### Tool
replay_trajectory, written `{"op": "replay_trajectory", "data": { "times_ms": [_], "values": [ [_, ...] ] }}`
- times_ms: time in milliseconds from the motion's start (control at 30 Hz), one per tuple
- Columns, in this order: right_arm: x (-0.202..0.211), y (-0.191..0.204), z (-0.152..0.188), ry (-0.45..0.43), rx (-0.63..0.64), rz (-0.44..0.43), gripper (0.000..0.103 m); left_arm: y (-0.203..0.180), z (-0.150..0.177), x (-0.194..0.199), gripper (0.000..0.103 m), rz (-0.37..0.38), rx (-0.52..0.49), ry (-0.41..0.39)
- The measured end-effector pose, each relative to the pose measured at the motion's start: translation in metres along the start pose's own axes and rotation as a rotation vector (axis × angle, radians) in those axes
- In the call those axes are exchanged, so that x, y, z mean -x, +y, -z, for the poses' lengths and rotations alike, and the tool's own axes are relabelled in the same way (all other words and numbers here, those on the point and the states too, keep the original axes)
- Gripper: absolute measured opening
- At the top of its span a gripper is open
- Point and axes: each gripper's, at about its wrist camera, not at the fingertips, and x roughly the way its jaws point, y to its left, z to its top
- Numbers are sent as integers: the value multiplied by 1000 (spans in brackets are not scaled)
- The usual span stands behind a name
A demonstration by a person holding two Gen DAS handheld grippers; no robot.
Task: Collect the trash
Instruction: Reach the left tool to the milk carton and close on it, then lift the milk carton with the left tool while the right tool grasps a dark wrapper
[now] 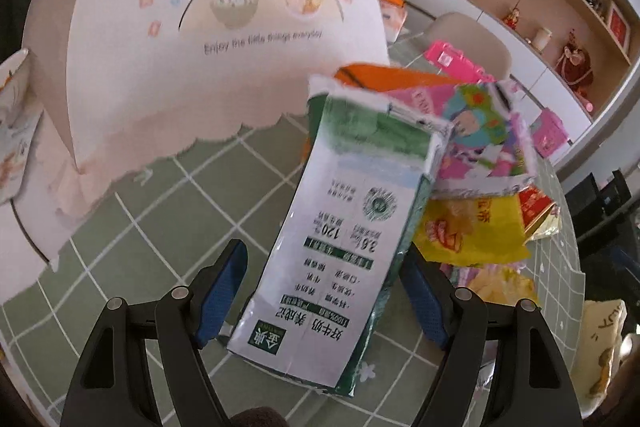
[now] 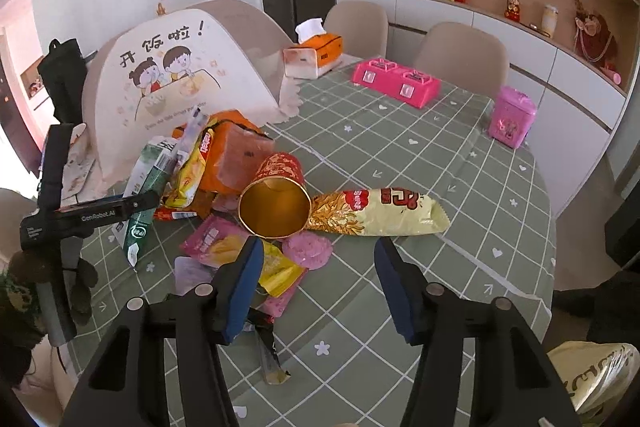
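Note:
A green and white milk carton point(image 1: 340, 227) lies between the wide-apart fingers of my left gripper point(image 1: 324, 279); I cannot tell if a pad touches it. The carton also shows in the right wrist view point(image 2: 148, 183), leaning in the trash pile beside the left gripper's body point(image 2: 100, 211). Behind the carton are a colourful wrapper point(image 1: 484, 135) and a yellow snack bag point(image 1: 468, 231). My right gripper point(image 2: 316, 259) is open and empty, just in front of a red and gold paper cup point(image 2: 276, 207) lying on its side and a long cream snack bag point(image 2: 376, 211).
The green checked tablecloth point(image 2: 400, 155) carries a domed food cover point(image 2: 176, 71), an orange tissue box point(image 2: 316, 55), a pink tray point(image 2: 396, 79) and a small pink bin point(image 2: 512, 123). Chairs and shelves stand behind. A plastic bag point(image 2: 596, 375) hangs at the table's near right.

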Motion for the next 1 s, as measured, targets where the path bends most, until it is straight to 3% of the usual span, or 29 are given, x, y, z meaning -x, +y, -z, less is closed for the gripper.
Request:
{"op": "replay_trajectory", "data": {
  "times_ms": [100,367,667,733,833,1000],
  "values": [
    [5,3,0,-1,17,12,53,2,1,1,76,-7,21,14],
    [15,-3,-2,-13,50,-16,53,5,12,21,61,14,118,24],
    [-12,1,-20,-44,203,-152,53,-20,43,81,59,-57,223,-33],
    [-21,-1,-23,-40,187,-163,53,-27,50,90,59,-75,234,-30],
    [-40,-4,-20,22,142,-275,53,-38,58,104,59,-88,230,-63],
    [-60,18,-10,88,286,-388,53,-41,71,118,59,-127,250,-80]
  ]
}}
